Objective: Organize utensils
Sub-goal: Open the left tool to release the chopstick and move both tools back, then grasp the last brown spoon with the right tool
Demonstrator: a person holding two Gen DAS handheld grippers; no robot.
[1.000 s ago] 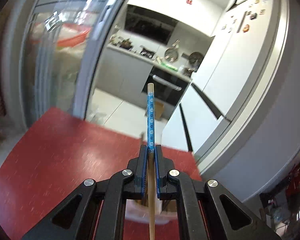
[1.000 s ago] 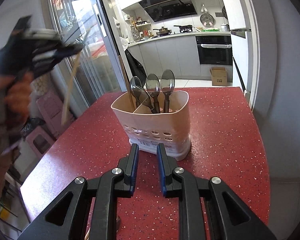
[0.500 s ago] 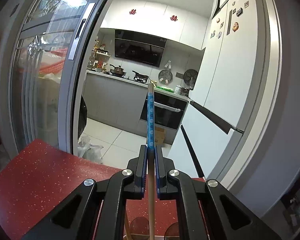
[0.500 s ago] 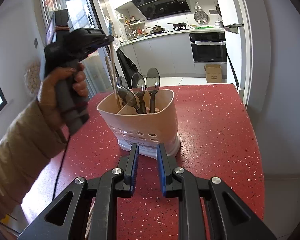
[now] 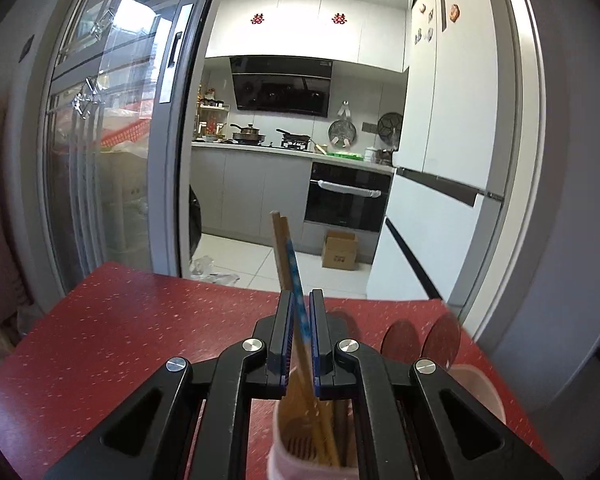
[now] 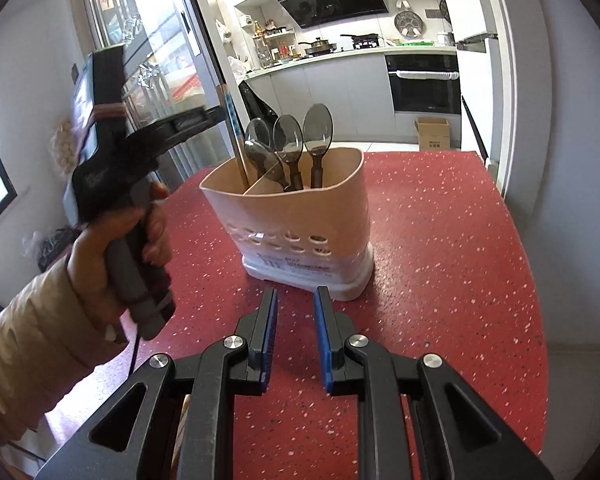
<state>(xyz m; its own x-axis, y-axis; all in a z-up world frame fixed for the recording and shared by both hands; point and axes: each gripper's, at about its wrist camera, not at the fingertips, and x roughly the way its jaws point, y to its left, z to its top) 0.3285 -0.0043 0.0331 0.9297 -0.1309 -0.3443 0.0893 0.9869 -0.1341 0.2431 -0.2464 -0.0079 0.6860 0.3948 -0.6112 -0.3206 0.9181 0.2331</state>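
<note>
Left claw [image 5: 299,312], held in the person's left hand [image 6: 116,248], poised directly above the pale pink plastic utensil caddy [image 6: 300,216], which stands on the red speckled bench [image 6: 440,240]. The blue-padded jaws are closed on a long wooden chopstick with a blue patterned upper section [image 5: 296,276]. Its long axis runs nearly vertical, tilted slightly, with the lower end already inside the caddy's left compartment and the blue top projecting above the jaws. A second plain wooden chopstick [image 5: 278,240] stands just beside the gripped one in the same compartment; whether the jaws also touch it cannot be told.

The relation governing the next move, as judged here: the compartment opening lies straight below the left claw, along the chopstick's own axis, so release should let the stick settle in without lateral shift. The left claw is much nearer the caddy than the right.

Contents of the caddy: left compartment, chopsticks; right compartment, behind the internal divider, four dark translucent spoons [image 6: 296,136] standing handle-down, bowls upward.

Right claw [image 6: 294,336] hovers over the bench in front of the caddy, jaws parted with nothing between them, short of the caddy's base.
</note>
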